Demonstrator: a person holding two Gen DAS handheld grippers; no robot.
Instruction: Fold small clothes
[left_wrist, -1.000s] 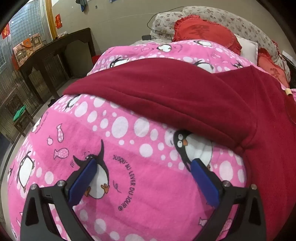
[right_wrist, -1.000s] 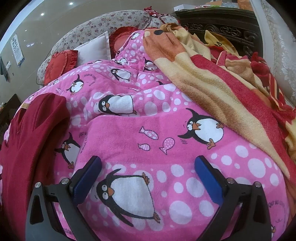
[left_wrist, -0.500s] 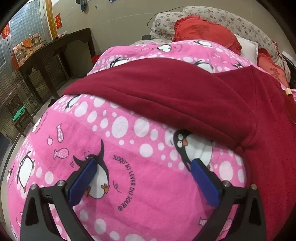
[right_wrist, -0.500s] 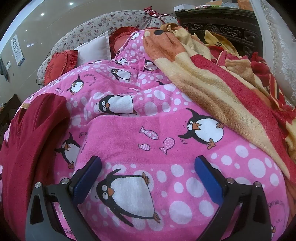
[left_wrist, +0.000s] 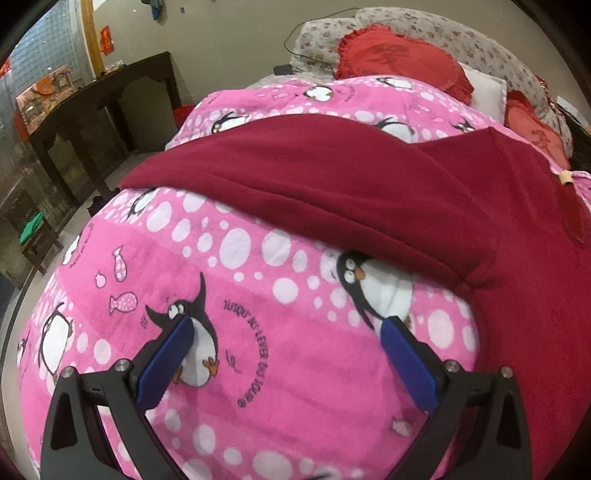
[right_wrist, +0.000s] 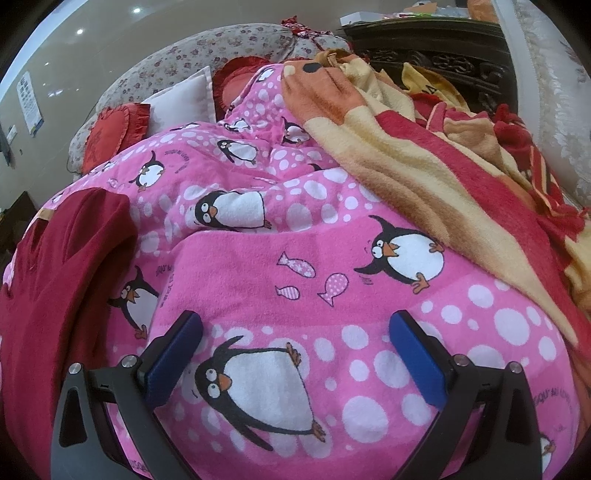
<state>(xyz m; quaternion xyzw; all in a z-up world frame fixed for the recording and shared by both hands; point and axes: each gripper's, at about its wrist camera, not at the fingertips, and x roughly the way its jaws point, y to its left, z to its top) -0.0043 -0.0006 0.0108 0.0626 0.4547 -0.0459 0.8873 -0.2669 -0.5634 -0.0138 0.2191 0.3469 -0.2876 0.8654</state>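
A dark red garment (left_wrist: 369, 184) lies spread on a pink penguin blanket (left_wrist: 258, 295), across the middle and right of the left wrist view. In the right wrist view the garment (right_wrist: 62, 277) lies along the left edge. My left gripper (left_wrist: 286, 332) is open and empty, just above the blanket, short of the garment's near hem. My right gripper (right_wrist: 295, 328) is open and empty over the pink blanket (right_wrist: 295, 258), to the right of the garment.
A striped orange and red blanket (right_wrist: 443, 166) is heaped on the right. Red cushions (left_wrist: 399, 62) and floral pillows (right_wrist: 221, 48) lie at the head of the bed. A dark wooden table (left_wrist: 92, 99) stands beside the bed at the left.
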